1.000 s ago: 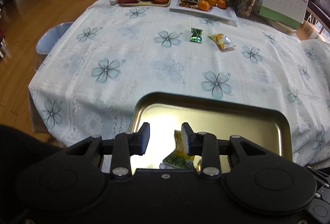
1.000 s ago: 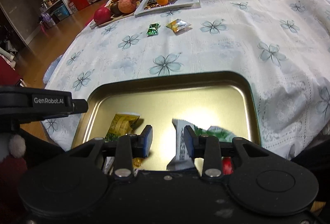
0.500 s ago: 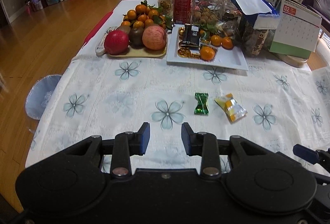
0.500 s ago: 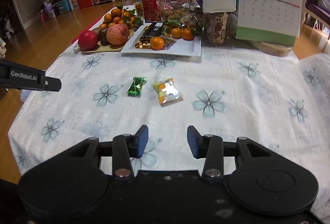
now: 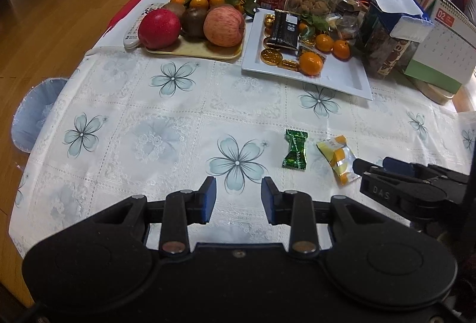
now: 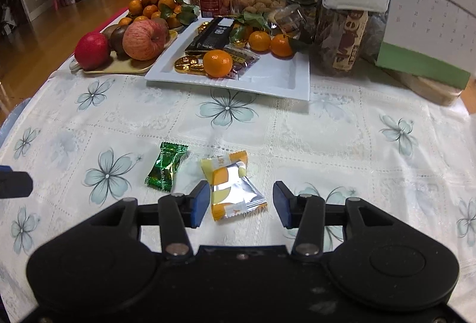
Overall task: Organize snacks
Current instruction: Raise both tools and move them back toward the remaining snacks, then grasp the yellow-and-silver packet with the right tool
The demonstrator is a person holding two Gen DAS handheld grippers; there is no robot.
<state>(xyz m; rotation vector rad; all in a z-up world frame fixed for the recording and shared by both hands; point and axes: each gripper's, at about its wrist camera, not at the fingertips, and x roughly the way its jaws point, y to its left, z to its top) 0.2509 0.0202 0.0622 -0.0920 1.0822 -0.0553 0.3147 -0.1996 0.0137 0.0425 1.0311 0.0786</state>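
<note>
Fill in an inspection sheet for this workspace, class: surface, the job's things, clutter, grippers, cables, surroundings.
Surface: floral tablecloth over the table.
Job's things: green candy and yellow snack packet lying side by side, apart.
Clutter: fruit tray, white plate with gold coins and oranges, jars, desk calendar.
Grippers: left gripper open, nothing between its fingers; right gripper open, has just been opening, straddles the yellow packet without pressing it.
Cables: nothing seen.
Surroundings: wooden floor, shelves behind.
</note>
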